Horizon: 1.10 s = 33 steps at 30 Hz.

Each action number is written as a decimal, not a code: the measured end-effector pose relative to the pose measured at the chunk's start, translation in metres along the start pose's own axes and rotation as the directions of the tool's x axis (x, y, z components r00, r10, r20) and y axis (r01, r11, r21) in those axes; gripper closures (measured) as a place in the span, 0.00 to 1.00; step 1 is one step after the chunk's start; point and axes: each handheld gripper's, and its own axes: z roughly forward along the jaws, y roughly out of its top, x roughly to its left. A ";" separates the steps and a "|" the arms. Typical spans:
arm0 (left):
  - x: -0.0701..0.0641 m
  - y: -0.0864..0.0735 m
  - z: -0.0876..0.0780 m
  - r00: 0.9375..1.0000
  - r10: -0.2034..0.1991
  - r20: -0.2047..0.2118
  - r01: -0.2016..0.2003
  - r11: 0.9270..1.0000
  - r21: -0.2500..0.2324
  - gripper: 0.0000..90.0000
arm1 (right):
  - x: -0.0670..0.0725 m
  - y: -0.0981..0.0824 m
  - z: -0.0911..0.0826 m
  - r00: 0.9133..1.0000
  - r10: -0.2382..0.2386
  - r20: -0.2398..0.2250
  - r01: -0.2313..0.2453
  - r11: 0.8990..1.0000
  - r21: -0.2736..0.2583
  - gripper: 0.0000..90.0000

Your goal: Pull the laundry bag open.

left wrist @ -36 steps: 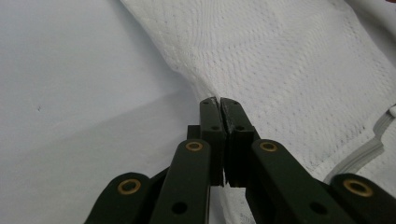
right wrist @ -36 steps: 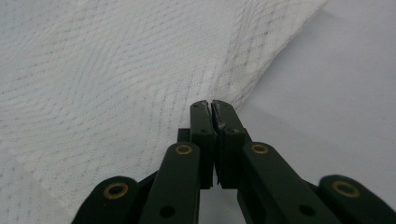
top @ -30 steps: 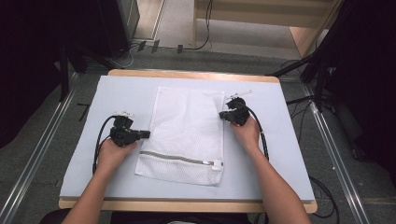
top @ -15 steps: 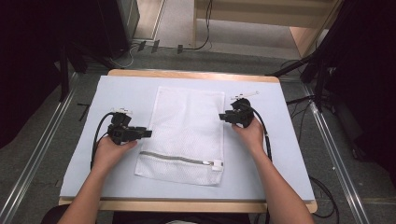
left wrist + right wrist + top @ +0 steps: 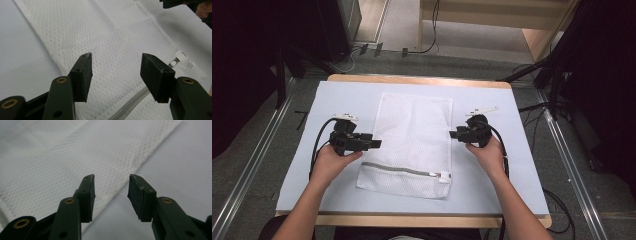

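Note:
A white mesh laundry bag (image 5: 414, 135) lies flat on the pale mat, its grey zipper (image 5: 402, 170) near the front edge. My left gripper (image 5: 377, 144) hovers at the bag's left edge, pointing right. In the left gripper view the gripper (image 5: 116, 56) is open above the mesh (image 5: 105, 32), with the zipper pull (image 5: 175, 62) beyond. My right gripper (image 5: 452, 134) sits at the bag's right edge, pointing left. It (image 5: 112, 178) is open over that edge (image 5: 62, 157). Both pairs of jaws have just been opening, with nothing between them.
The pale mat (image 5: 522, 165) covers a wooden table (image 5: 422, 220). Black cables (image 5: 317, 145) trail from both grippers across the mat. Metal rails (image 5: 247, 180) and dark frames flank the table on both sides.
Both grippers went from shut to open and let go of the bag's edges. The right gripper drew back to the right and nearer the person. The left one lifted slightly.

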 end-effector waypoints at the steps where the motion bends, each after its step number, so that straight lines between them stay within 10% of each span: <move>1: -0.001 0.001 0.001 1.000 0.009 0.005 -0.009 1.000 -0.001 0.48 | 0.003 -0.002 -0.002 1.000 -0.002 -0.005 0.002 1.000 -0.001 0.65; 33: -0.051 0.011 0.053 0.979 0.154 0.132 -0.162 0.985 0.056 0.49 | 0.043 -0.048 -0.021 0.983 -0.074 -0.169 0.085 0.995 0.056 0.75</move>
